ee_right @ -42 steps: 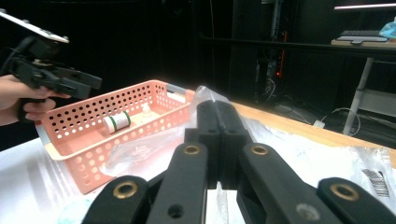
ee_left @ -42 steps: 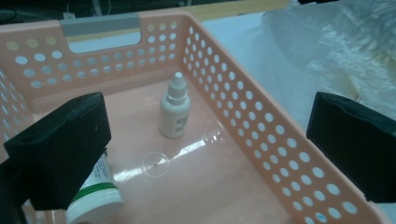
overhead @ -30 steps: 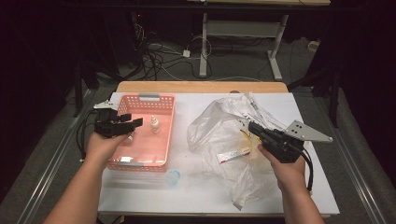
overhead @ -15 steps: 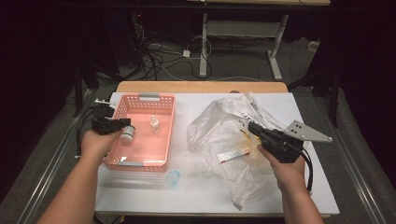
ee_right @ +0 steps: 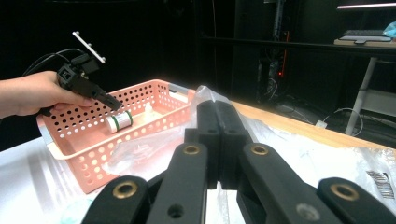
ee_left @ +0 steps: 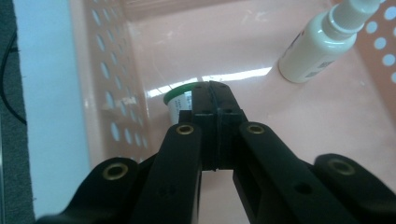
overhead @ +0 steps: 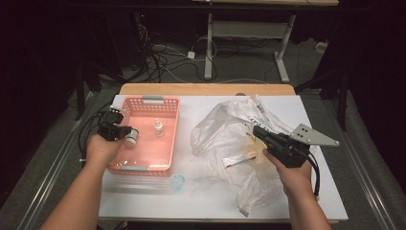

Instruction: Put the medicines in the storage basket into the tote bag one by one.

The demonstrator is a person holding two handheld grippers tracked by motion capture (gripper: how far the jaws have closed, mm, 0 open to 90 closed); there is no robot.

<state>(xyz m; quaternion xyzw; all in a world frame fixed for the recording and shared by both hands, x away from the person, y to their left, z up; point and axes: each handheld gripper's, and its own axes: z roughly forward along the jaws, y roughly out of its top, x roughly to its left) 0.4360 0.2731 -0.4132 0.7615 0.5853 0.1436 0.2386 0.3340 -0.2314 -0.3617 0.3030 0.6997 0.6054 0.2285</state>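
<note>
A pink basket [overhead: 152,99] stands on the left of the white table [overhead: 206,201]. Inside it lie a small jar with a green lid [overhead: 131,137] and a white bottle [overhead: 157,127]. My left gripper [overhead: 124,130] is shut and empty at the basket's left wall, its tips just above the jar [ee_left: 178,103]. The bottle [ee_left: 314,45] lies farther off in the left gripper view. My right gripper [overhead: 259,131] is shut with nothing in it, over a crumpled clear plastic bag [overhead: 225,129]. Its closed jaws [ee_right: 218,112] point toward the basket [ee_right: 154,88] and the left gripper [ee_right: 114,103].
A small white and red tube [overhead: 239,158] lies inside the bag. A pale blue round lid [overhead: 177,182] rests on the table in front of the basket. Cables trail off the table's left edge [overhead: 91,129]. Desk legs and wires stand beyond the far edge.
My left gripper has drawn back leftward from over the basket's middle to its left wall and tipped down toward the jar. The right gripper has stayed still.
</note>
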